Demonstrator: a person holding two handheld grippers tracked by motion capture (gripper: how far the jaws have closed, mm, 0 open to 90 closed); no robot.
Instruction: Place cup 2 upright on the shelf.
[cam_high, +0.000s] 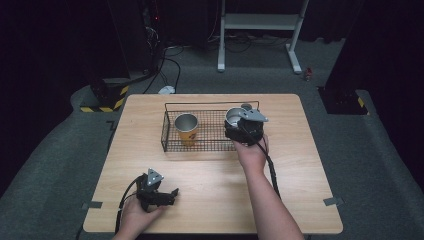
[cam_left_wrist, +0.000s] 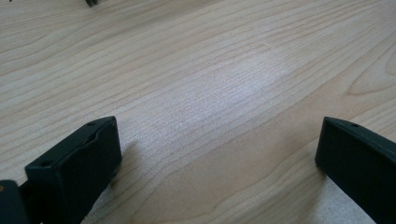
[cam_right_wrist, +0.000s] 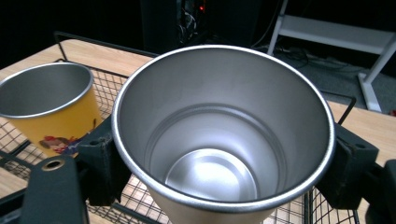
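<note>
A black wire basket (cam_high: 172, 107) stands at the back middle of the wooden table (cam_high: 210, 175). Inside it, at the left, an orange cup (cam_high: 186, 128) with a steel inside stands upright. My right gripper (cam_high: 243, 127) is over the basket's right end, shut on a steel cup (cam_high: 234, 116). In the right gripper view the steel cup (cam_right_wrist: 219, 135) sits upright between my jaws, its mouth open toward the camera, with the orange cup (cam_right_wrist: 51, 109) to its left over the basket (cam_right_wrist: 112, 84). My left gripper (cam_high: 165, 195) rests low at the table's front left, open over bare wood (cam_left_wrist: 210, 93).
Beyond the table's far edge a white frame stand (cam_high: 260, 22) and cables (cam_high: 167, 60) lie on the grey floor. Yellow-black striped blocks (cam_high: 107, 97) sit at the back left. Tape marks (cam_high: 332, 201) hold the table's front corners.
</note>
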